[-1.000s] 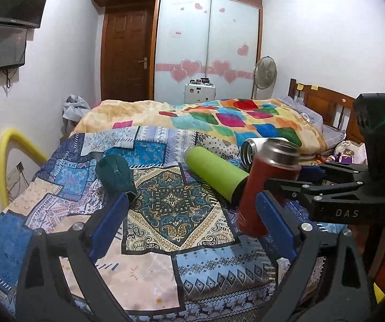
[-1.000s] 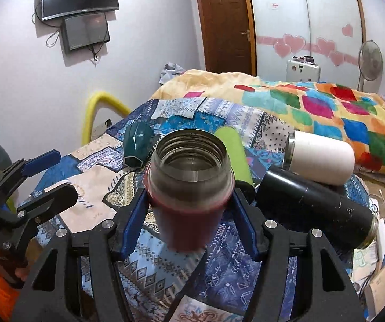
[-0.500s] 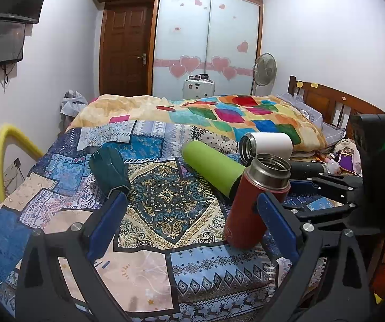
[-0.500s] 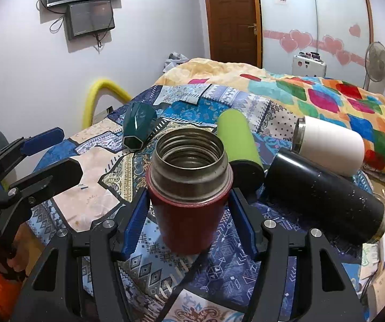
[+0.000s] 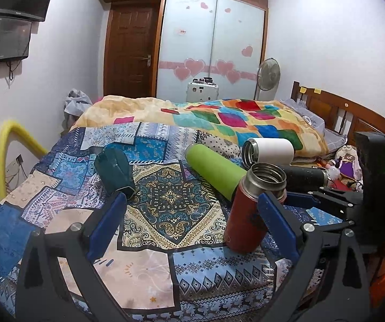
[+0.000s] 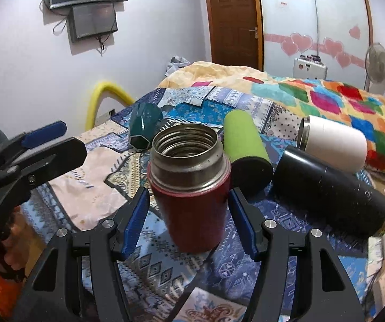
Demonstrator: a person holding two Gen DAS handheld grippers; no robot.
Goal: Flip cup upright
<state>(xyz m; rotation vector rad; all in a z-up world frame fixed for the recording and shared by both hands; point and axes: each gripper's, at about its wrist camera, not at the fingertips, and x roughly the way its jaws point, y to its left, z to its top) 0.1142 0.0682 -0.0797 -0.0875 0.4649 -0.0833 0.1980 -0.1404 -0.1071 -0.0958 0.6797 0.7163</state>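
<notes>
A red cup with a steel rim (image 6: 192, 187) stands upright, mouth up, on the patterned bedspread (image 6: 90, 193). It also shows in the left wrist view (image 5: 249, 214). My right gripper (image 6: 188, 220) is open around it, with a gap between each blue pad and the cup. My left gripper (image 5: 192, 228) is open and empty, to the left of the cup. Lying on their sides are a green cup (image 6: 243, 145), a white cup (image 6: 332, 145), a black cup (image 6: 329, 196) and a dark teal cup (image 6: 144, 123).
A colourful quilt (image 5: 232, 120) is heaped at the back of the bed. A yellow padded rail (image 5: 4, 155) stands at the bed's left side. A wooden headboard (image 5: 340, 112) and toys are at the right. A wardrobe and a door are behind.
My right gripper set the red cup down upright on the bed, then opened and let go of it. The left gripper stayed open and drew back a little.
</notes>
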